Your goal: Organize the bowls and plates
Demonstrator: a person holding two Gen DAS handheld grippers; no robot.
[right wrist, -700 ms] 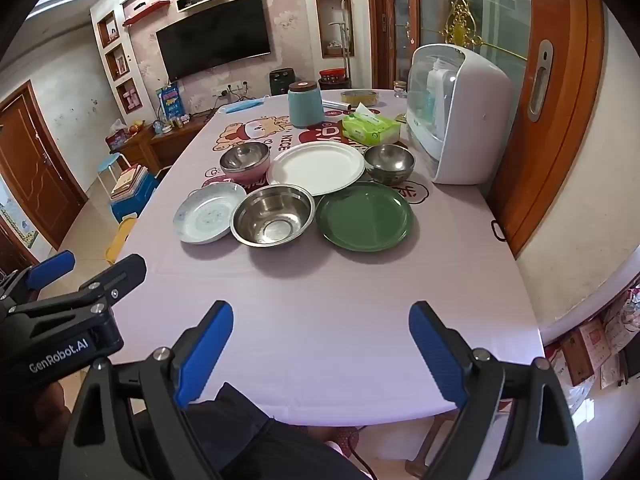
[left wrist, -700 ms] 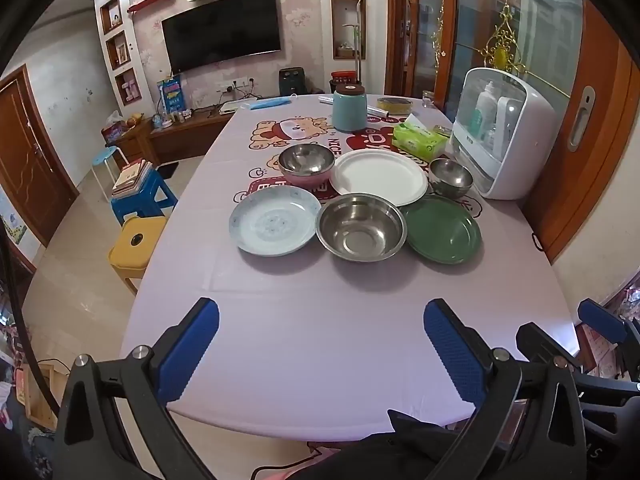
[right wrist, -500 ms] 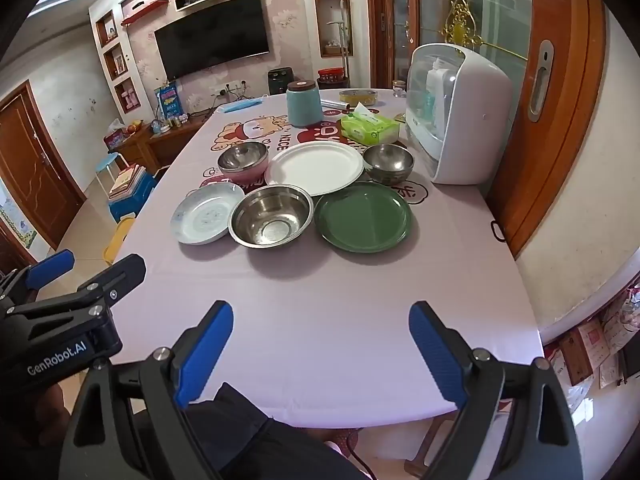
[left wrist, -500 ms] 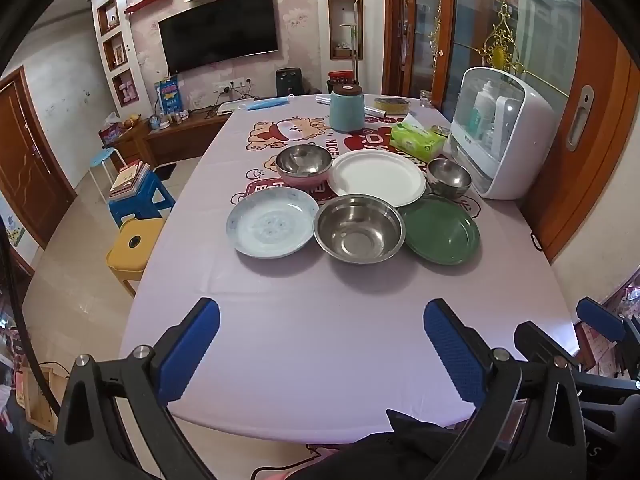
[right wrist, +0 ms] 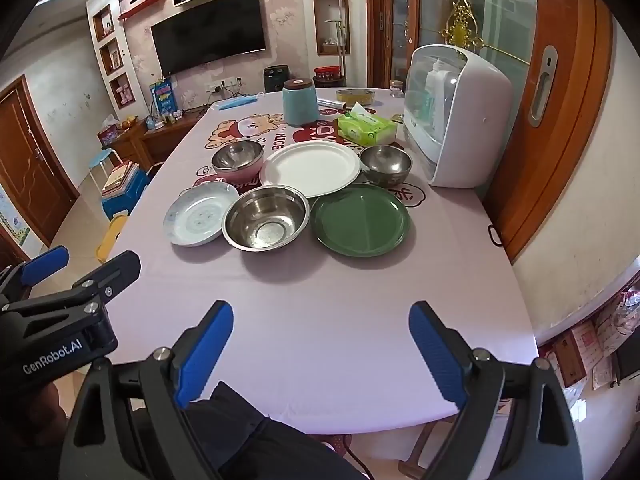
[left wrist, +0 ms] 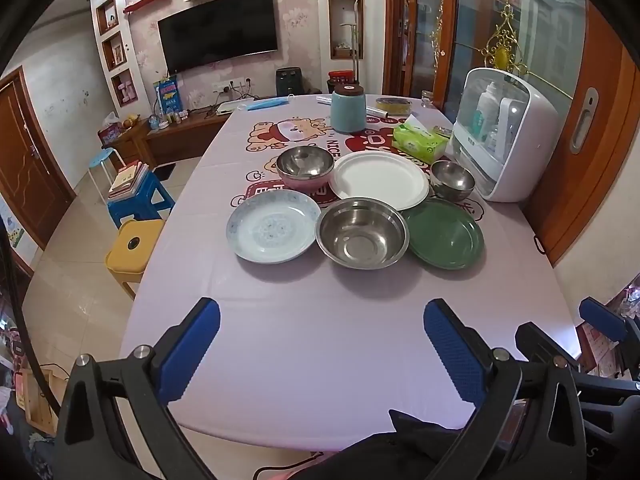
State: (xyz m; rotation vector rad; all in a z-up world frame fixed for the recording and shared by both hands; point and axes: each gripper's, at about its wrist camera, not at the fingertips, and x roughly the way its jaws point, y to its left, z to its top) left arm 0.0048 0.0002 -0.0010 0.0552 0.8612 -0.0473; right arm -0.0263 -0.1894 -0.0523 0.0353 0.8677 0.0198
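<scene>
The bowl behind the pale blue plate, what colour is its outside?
Pink outside, bare steel inside: the pink bowl, clearest in the left wrist view.

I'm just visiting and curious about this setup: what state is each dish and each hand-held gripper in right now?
Left hand-held gripper: open, empty.
Right hand-held gripper: open, empty.
Large steel bowl: upright, empty.
Green plate: flat, empty.
White plate: flat, empty.
Blue patterned plate: flat, empty.
Pink bowl: upright, empty.
Small steel bowl: upright, empty.

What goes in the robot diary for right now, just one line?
stage: not started | left gripper: open, empty | right gripper: open, empty | plates and bowls: unstacked on table
</scene>
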